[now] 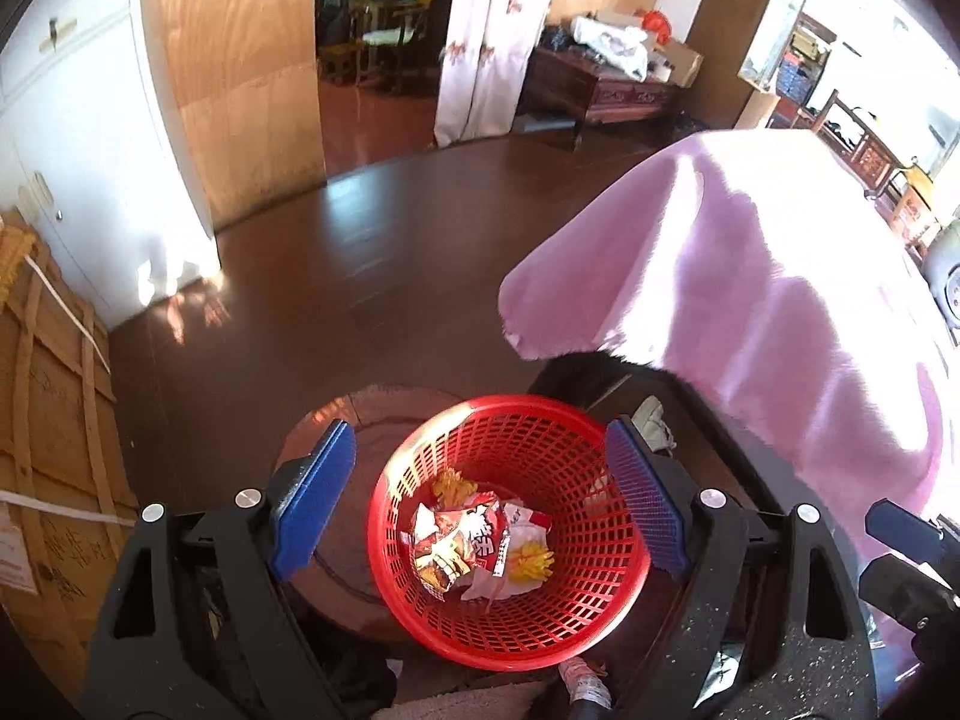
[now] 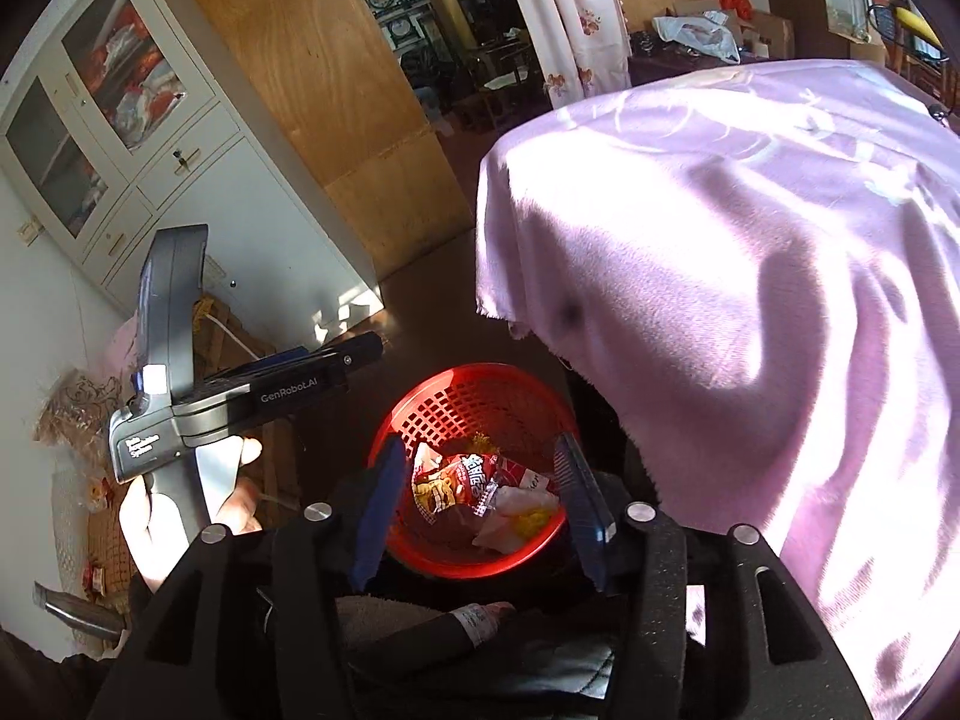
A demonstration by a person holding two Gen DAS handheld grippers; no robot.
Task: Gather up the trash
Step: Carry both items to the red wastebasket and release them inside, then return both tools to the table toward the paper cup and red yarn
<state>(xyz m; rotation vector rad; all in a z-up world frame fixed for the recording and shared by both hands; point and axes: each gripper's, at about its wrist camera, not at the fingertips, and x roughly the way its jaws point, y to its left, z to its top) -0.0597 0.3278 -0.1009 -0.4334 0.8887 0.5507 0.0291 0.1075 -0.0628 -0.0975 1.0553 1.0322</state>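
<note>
- The red plastic lattice basket (image 1: 510,531) stands on the dark floor beside the desk draped in a pink fleece cloth (image 1: 780,276), close below both cameras.
- Inside it lie crumpled snack wrappers (image 1: 474,546), red and white with yellow printing, resting on the bottom and not held by anything.
- The left tool (image 1: 480,510) hangs above the basket with its blue-padded jaws spread wide, one to each side of the rim in the left wrist view; nothing sits between them, so it is released.
- The right tool (image 2: 480,510) points down at the same basket, its jaws parted and empty, the wrappers showing in the gap well below them; it too is released.
- In the right wrist view the person's hand (image 2: 180,504) grips the grey handle of the left tool off to the left of the basket.
- Judging by this, at least one drop is done: trash already lies in the basket and both tools are free.
- The cloth-covered desk top shows no litter in either view, though much of it is washed out by sunlight.
- Whether more trash is left elsewhere cannot be told; if so, the next step would be to go after it.
</note>
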